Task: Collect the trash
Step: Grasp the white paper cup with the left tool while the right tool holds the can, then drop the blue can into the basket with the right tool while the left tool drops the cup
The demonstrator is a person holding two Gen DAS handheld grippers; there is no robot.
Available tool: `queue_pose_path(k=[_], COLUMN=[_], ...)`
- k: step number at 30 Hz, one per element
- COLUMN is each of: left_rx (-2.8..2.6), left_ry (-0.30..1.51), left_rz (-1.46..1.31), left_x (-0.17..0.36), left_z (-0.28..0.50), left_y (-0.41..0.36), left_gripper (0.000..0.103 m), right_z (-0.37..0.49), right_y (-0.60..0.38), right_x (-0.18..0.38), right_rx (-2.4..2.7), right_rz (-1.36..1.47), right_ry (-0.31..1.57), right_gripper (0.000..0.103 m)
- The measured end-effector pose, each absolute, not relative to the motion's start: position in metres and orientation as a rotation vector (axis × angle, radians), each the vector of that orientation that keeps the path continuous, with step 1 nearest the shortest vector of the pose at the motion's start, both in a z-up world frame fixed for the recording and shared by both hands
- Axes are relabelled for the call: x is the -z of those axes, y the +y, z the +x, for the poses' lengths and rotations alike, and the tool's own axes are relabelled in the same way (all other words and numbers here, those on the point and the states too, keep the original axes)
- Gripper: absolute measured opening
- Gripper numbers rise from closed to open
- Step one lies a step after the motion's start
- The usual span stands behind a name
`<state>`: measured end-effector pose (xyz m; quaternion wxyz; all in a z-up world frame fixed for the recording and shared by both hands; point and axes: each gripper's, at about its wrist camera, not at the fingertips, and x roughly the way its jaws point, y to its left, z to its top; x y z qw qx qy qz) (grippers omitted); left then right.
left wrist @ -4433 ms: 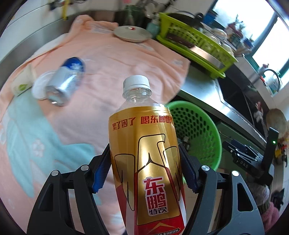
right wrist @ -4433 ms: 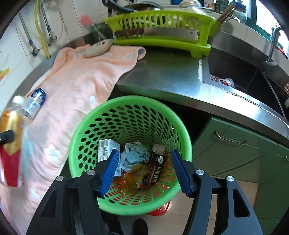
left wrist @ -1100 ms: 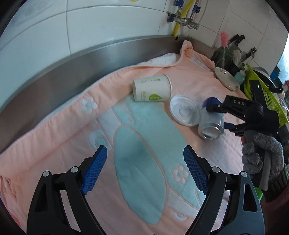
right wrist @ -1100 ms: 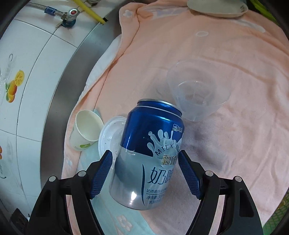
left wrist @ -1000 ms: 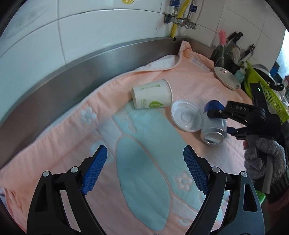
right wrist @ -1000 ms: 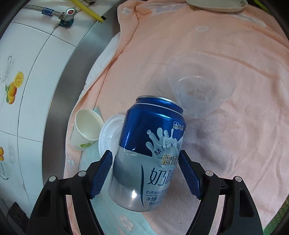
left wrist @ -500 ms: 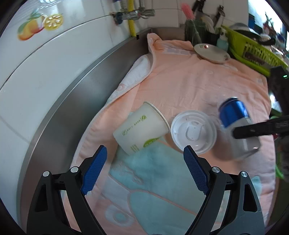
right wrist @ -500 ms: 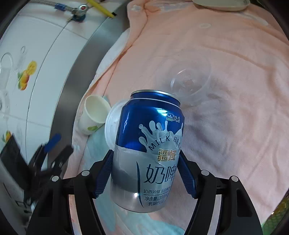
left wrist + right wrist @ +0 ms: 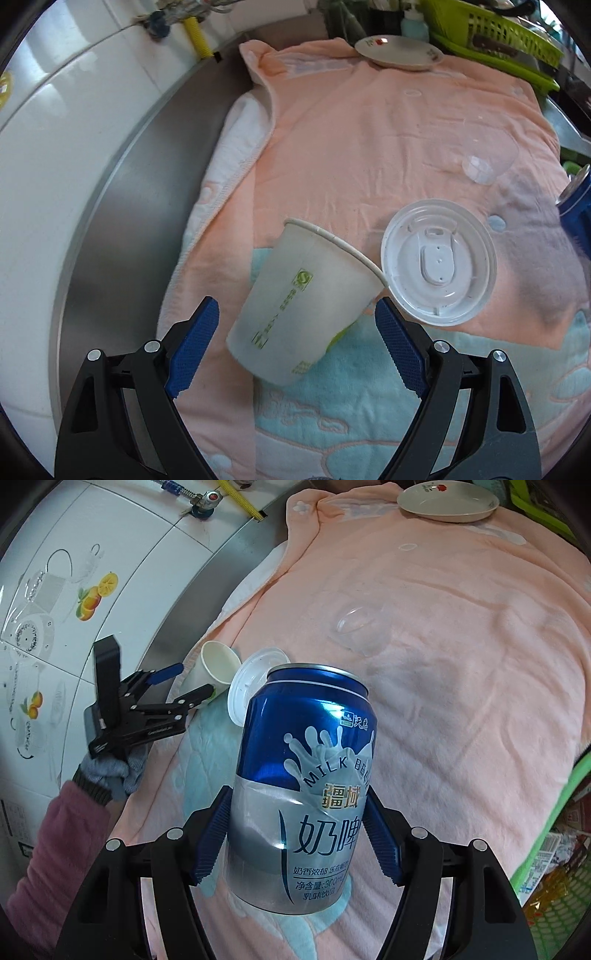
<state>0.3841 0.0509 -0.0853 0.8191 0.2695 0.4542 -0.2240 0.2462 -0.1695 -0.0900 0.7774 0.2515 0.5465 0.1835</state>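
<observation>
Nearing paper cup [image 9: 306,310] now, left gripper [image 9: 295,347] closer than before

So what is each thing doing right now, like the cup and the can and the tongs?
Paper cup: on its side, empty, between the open left tongs.
Can: clamped in the right tongs.
White lid: flat on the towel.
Clear cup: tipped over.
Plate: on the towel.

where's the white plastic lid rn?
Left wrist view: the white lid lies flat on the pink towel, right of the tipped paper cup and close against its rim, beyond the left gripper.
</observation>
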Motion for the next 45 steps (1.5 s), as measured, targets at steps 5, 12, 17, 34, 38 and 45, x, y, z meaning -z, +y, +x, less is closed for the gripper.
queue_pose_path(k=[5,12,17,34,38,45], left_rx=[0.496,0.496,0.473,0.427,0.467,0.585], left_ry=[0.974,0.969,0.943,0.858,0.842,0.814], left_rz=[0.621,0.572,0.510,0.328,0.297,0.268], left_x=[0.098,0.098,0.090,0.030,0.021,0.010], left_z=[0.389,0.390,0.378,0.287,0.260,0.213], left_y=[0.046,0.049,0.056,0.041,0.019,-0.039], left_gripper=[0.085,0.070,0.067,0.066,0.066,0.066], right_z=[0.225,0.206,0.191,0.110,0.086,0.052], right_y=[-0.184,-0.205,-0.220,-0.312,-0.342,-0.387], right_x=[0.086,0.085,0.085,0.071,0.079,0.104], right_rx=[-0.371,-0.333,-0.301,-0.047,0.084,0.270], right_rz=[0.568,0.596,0.621,0.589,0.518,0.473], right_ry=[1.176,1.158,1.140,1.053,1.060,1.094], right_gripper=[0.066,0.066,0.066,0.067,0.067,0.067])
